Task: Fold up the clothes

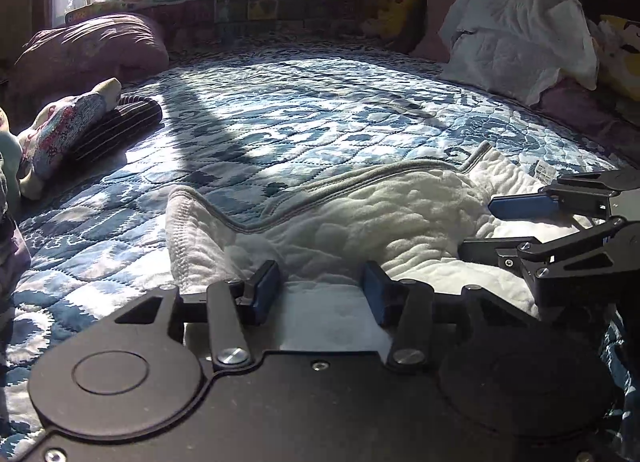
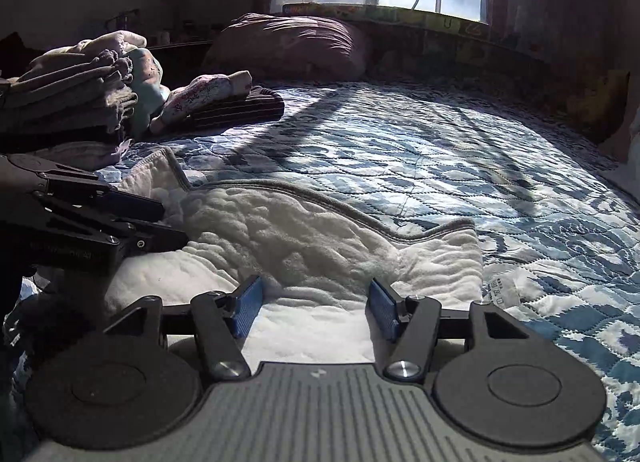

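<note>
— Nearest the lens in the left wrist view, what do you make out?
— Black housing, then the left gripper (image 1: 320,290) with its blue pads spread apart, nothing pinched. White quilted garment (image 1: 340,217) fills the gap between the jaws and runs on ahead of them, toward the middle of the frame.
— And its edge?
— Grey trim (image 1: 320,191) waves across the centre, beyond the fingertips. A small care label (image 1: 544,170) lies at right.
— The other tool?
— Right gripper (image 2: 316,308) is likewise released, jaws wide, the same garment (image 2: 304,238) lying flat between and just past them. Each gripper shows at the side of the other's view, hovering low over the cloth; I cannot tell whether they touch it.
— Surroundings?
— Blue patterned bedspread (image 2: 460,165) under everything; a stack of folded clothes (image 2: 76,89) at upper left of the right view
</note>
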The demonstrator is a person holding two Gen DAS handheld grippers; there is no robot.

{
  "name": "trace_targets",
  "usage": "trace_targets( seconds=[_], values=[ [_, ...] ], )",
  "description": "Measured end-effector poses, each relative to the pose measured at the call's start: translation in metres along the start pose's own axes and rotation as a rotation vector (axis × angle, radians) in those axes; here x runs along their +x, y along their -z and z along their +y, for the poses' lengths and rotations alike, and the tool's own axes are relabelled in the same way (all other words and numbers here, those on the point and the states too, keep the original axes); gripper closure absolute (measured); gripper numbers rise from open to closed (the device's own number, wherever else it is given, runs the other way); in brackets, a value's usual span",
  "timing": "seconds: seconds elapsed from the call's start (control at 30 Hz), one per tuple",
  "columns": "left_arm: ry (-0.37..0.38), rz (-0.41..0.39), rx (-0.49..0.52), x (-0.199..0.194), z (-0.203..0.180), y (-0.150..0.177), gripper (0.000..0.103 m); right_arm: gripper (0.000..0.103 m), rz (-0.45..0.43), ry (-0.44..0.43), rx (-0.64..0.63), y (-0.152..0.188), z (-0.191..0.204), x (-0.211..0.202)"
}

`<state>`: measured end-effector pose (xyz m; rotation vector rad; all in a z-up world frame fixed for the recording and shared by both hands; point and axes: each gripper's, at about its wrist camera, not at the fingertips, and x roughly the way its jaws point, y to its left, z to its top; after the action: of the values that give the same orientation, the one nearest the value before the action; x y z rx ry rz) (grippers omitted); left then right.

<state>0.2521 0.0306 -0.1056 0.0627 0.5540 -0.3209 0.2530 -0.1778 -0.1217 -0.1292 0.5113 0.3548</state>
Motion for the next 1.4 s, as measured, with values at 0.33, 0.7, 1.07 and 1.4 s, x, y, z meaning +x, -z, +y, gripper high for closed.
trace_targets(
  seconds=[0.33,0.7,1.07,1.4],
  values=[
    [-0.027,0.048,-0.108,0.020,0.039,0.010,0.051,0.032,0.046,-0.056,0.216,0.011,-0.063,0.028],
    [0.009,-0.133,-0.567,-0.048,0.097,0.023,0.047,0.032,-0.084,-0.075,0.702,0.044,-0.110,-0.026],
    [0.107,-0.038,-0.956,-0.047,0.103,0.057,0.032,0.023,-0.044,-0.177,0.921,0.081,-0.099,-0.032],
    [0.213,-0.085,-1.007,-0.039,0.071,0.067,0.080,0.071,-0.067,-0.206,1.062,0.086,-0.080,-0.027]
  ],
)
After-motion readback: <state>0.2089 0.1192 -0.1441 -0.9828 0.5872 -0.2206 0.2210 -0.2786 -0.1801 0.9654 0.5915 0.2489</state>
